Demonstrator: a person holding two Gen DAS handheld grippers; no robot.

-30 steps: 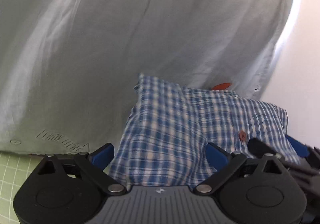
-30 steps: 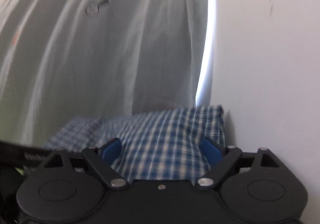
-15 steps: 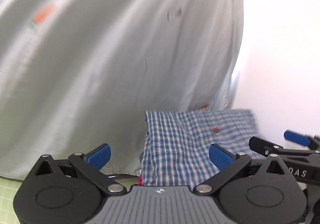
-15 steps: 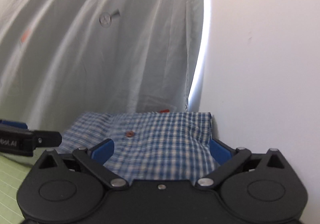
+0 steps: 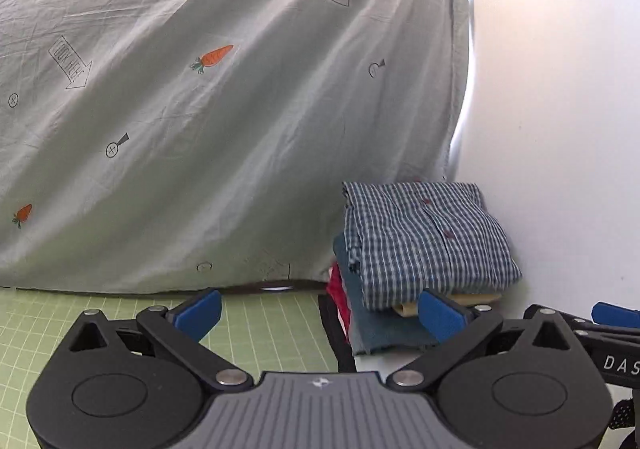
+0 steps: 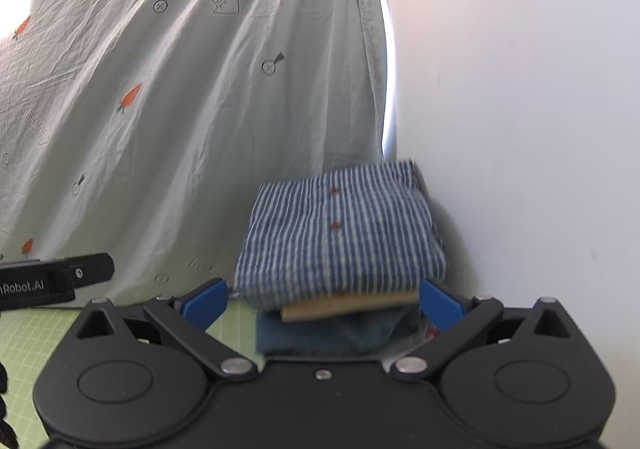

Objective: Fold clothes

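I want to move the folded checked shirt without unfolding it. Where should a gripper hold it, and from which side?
Probably the near folded edge of the checked shirt, approached level from the front: it tops the pile in a corner, wall and curtain blocking the other sides. Pinch all layers together.

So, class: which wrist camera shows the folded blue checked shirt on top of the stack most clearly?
The left wrist view. There the checked shirt is sharp: its checks, button placket and folded side edge all read clearly. In the right wrist view the same shirt sits more central but motion blur smears its checks into stripes.
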